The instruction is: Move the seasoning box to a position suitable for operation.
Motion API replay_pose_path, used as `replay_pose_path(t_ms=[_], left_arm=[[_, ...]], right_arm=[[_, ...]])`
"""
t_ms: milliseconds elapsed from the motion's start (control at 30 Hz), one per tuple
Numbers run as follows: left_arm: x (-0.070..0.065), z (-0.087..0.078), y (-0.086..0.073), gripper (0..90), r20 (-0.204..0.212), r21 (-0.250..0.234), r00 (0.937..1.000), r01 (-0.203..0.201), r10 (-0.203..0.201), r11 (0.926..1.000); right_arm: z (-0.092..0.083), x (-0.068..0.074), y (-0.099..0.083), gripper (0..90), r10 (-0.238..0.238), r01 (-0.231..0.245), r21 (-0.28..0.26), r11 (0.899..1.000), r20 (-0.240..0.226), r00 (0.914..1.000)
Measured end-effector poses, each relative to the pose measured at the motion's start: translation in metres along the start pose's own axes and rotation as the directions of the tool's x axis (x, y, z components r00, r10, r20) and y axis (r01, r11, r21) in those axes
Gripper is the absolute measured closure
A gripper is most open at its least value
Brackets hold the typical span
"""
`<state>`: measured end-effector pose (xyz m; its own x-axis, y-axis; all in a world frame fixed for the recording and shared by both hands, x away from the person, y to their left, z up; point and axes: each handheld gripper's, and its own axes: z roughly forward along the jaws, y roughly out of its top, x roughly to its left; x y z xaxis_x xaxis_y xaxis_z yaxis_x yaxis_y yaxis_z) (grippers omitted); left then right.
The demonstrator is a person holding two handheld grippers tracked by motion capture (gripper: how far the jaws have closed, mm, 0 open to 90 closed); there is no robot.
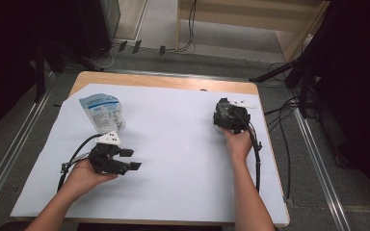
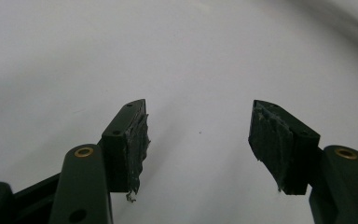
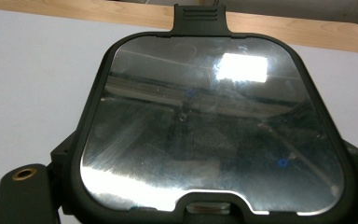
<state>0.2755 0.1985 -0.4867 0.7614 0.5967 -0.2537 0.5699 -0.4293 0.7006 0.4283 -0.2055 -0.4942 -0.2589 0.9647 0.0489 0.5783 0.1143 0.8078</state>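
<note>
Landmark: the white sheet [image 1: 173,159] that covers most of the wooden desk [image 1: 164,82]; every place below is told from it.
Left gripper [image 1: 127,160]: over the sheet's near-left part, lying in the person's left hand [image 1: 84,175], jaws pointing toward the sheet's middle. In the left gripper view its two worn pads [image 2: 137,144] stand well apart with nothing but bare sheet between them, so it is open and holds nothing.
Right gripper [image 1: 226,118]: over the sheet's far-right part, borne by the right hand [image 1: 238,144], aimed away from the person toward the desk's far edge.
Black-rimmed lid [image 3: 212,126]: a rounded-square piece with a shiny reflective pane and a tab at its far side, lying between the right gripper's jaws at the sheet's far-right part. The jaw sides are mostly hidden behind its rim, so I cannot tell whether the pads press on it or only flank it.
Blue-and-white pouch [image 1: 102,111]: at the sheet's far-left corner, just beyond the left gripper, untouched.
Step in hand: by my judgement, the right gripper is taking hold of the lid while the left waits.
Next move: likely calls for squeezing the right jaws squarely on the rim before lifting, keeping the lid level; a glancing hold on the smooth edge could let it slip.
</note>
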Motion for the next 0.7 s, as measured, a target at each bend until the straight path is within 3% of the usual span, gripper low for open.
replay_pose_path(t_ms=[333, 467, 700], left_arm=[[0.002, 0.0, 0.001, 38.0, 0.009, 0.003, 0.9998, 0.019, -0.019, 0.9998], [0.003, 0.001, 0.003, 33.9, -0.006, 0.012, 0.9997, 0.025, -0.025, 0.9996], [0.004, 0.0, 0.008, 31.9, 0.02, 0.005, 0.9993, 0.031, -0.031, 0.9995]], right_arm=[[-0.015, 0.008, 0.005, 16.4, -0.031, 0.03, -0.019, 0.999, -0.063, 0.9976], [-0.023, 0.013, 0.006, 16.4, -0.054, 0.052, -0.022, 0.998, -0.096, 0.9939], [-0.037, 0.021, 0.002, 16.4, -0.086, 0.084, -0.022, 0.996, -0.139, 0.9865]])
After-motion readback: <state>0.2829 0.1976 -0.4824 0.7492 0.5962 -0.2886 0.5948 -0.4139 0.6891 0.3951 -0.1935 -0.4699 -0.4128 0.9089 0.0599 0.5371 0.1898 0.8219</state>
